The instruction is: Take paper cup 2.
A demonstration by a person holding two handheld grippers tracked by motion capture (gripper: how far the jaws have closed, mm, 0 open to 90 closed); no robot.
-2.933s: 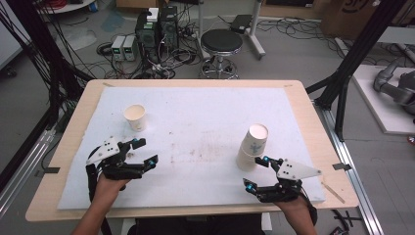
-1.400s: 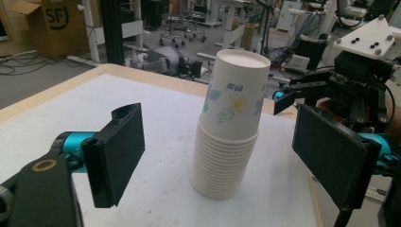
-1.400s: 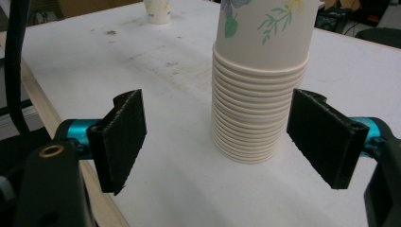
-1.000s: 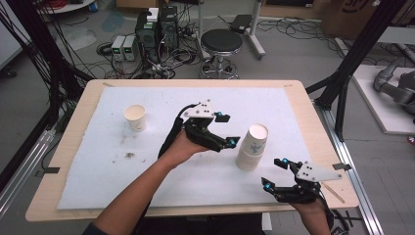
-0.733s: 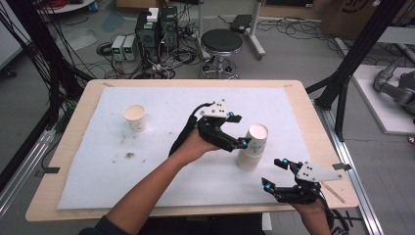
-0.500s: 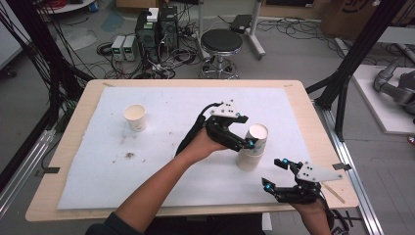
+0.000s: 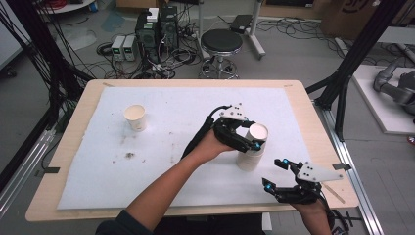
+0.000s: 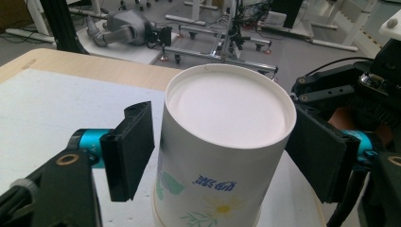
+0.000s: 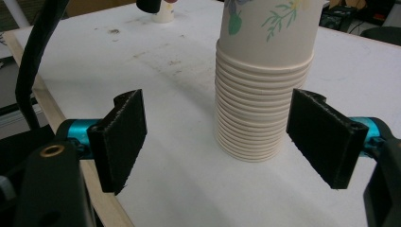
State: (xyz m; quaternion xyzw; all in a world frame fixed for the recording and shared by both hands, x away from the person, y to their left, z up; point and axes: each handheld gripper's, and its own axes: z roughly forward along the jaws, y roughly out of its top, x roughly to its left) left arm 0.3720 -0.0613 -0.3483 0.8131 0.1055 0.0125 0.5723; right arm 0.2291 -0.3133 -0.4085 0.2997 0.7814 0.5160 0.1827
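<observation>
Left tongs (image 8: 220, 156) are spread wide around the top of an upside-down paper cup (image 8: 222, 142) — pads on either side, a small gap on the left one. Flower print and blue writing on the cup. The other tongs (image 8: 350, 94) sit just beyond, to the right, on the white counter (image 8: 47, 109).

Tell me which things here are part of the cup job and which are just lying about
In the job:
- stack of paper cups, upside down
- left gripper, jaws open either side of the top cup
- right gripper, open, short of the stack
- single cup, upright on the white mat

Lying about:
- black stool
- boxes and cables on the floor
</observation>
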